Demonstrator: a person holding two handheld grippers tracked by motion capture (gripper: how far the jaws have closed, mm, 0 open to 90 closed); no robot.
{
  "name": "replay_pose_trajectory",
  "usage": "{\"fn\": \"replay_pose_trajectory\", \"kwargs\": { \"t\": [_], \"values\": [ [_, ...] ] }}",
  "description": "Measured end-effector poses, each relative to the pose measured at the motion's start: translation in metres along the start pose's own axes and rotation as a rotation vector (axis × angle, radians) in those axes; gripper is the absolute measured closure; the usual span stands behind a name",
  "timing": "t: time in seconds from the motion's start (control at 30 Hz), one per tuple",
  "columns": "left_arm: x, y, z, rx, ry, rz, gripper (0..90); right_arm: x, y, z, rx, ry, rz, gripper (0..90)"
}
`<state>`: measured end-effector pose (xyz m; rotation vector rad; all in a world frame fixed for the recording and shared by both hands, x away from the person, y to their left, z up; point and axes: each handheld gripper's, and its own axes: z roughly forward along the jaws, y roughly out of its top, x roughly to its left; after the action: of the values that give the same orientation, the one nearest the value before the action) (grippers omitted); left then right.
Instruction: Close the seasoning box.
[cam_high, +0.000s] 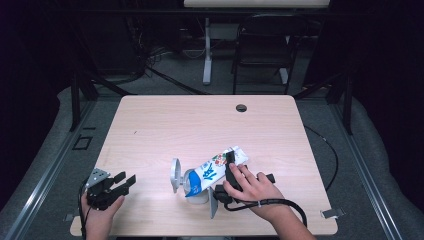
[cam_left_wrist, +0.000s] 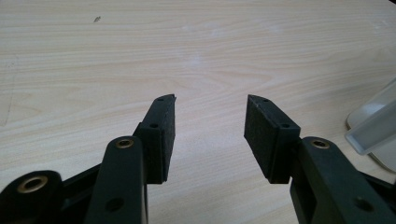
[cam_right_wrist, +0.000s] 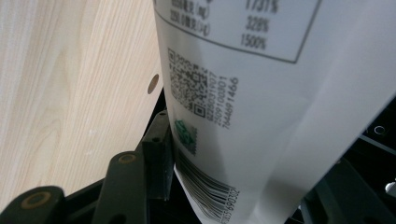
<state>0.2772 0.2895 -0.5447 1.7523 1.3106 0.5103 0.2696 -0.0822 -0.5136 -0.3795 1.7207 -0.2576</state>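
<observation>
While carton (cam_high: 216, 167) is seen tilted near table (cam_high: 165, 120) front edge, clamped by right gripper (cam_high: 231, 175), barcode (cam_right_wrist: 208, 193) is read close up; left gripper (cam_left_wrist: 210, 128) held wide, empty, front-left corner.

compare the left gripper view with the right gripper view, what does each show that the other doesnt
The left gripper view shows the left hand-held gripper with open jaws and nothing between them, plus a clear plastic piece at the right edge. The right gripper view shows the right hand-held gripper closed on a white printed carton with barcode, QR code and nutrition table. Both share the light wooden table.
</observation>
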Motion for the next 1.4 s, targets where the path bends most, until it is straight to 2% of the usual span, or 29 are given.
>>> {"fn": "replay_pose_trajectory", "kwargs": {
  "t": [1.4],
  "values": [
    [0.0016, -0.0005, -0.0005, 0.003, 0.002, -0.005, 53.4, -0.0011, 0.0001, -0.0002, 0.001, -0.010, -0.020, 50.6]
  ]
}}
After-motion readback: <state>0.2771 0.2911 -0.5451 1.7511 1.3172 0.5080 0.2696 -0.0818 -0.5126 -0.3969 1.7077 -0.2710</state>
